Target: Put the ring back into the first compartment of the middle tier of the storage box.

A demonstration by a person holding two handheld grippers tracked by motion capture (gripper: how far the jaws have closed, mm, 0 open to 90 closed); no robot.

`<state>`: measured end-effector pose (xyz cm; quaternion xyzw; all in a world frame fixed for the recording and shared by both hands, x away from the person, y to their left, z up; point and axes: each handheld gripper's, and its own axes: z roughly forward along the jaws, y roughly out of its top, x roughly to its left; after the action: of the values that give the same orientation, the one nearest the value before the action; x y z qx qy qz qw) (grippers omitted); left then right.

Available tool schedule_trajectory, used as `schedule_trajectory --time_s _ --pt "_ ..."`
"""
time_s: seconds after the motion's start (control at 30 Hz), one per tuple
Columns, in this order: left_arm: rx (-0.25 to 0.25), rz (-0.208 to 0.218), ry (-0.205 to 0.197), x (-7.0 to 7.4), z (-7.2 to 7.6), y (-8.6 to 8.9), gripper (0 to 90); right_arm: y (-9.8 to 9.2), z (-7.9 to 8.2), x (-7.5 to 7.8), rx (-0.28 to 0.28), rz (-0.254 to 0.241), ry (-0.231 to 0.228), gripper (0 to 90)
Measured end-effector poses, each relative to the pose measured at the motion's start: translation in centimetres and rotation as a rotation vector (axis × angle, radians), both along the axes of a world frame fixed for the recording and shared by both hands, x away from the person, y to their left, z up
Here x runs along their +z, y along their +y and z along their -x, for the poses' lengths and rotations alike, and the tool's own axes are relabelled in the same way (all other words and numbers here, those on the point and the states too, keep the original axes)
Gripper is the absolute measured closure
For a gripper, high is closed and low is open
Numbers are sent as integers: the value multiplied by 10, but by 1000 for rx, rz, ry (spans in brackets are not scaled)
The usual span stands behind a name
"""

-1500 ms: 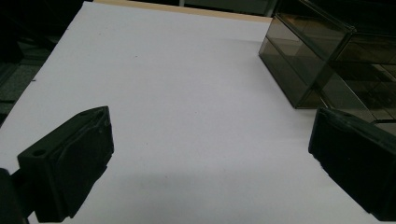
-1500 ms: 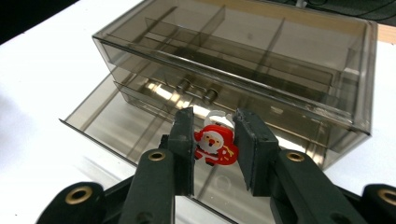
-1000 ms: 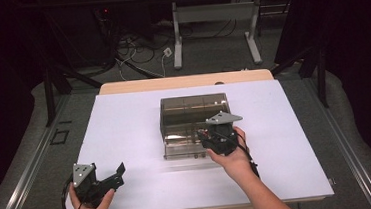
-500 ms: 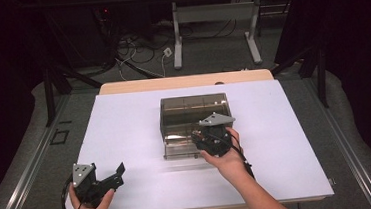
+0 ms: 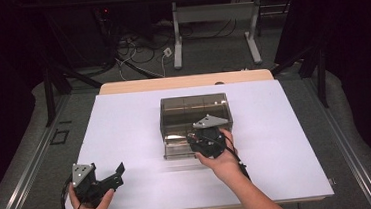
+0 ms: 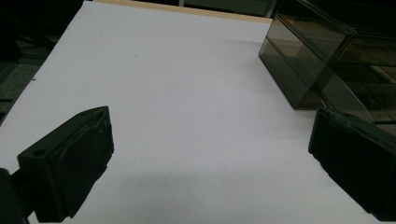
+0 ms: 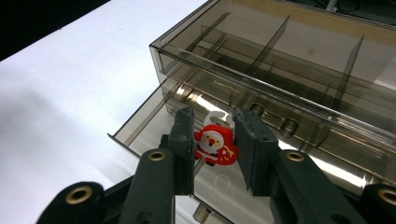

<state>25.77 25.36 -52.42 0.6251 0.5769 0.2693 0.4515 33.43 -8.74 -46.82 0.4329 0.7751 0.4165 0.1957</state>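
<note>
Low centre of the right gripper view: our right gripper has its jaws clamped on a small Santa ring, red figure facing the camera, white band rising behind it. It hangs just above the pulled-out drawer of the smoked plastic organizer.

Step in hand, as we judge it: carrying the ring into the open drawer. Next move calls for lowering it onto the drawer floor, then parting the jaws and lifting clear without dragging the ring along.

What could get in the way: the upper tray's front edge overhangs close behind the ring, so we should stay forward of it.

Lower left of the high view: our left gripper rests idle near the table's near edge, jaws wide apart, nothing between them, well apart from the organizer.

Far, top of the frame: floor cables and a desk frame.
</note>
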Motion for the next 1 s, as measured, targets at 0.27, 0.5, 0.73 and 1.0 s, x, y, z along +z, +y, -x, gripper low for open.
schedule_trajectory --time_s 0.27,0.5,0.73,1.0 --pt "0 2 1 1 1 0 2 7 -1 -6 8 5 8 691" --pt "-1 3 3 1 1 1 2 15 -3 -13 17 11 30 691" --pt "0 6 2 1 0 1 2 19 -4 -18 20 12 33 691" --pt "-1 6 1 1 1 1 2 23 -6 -25 24 17 38 691"
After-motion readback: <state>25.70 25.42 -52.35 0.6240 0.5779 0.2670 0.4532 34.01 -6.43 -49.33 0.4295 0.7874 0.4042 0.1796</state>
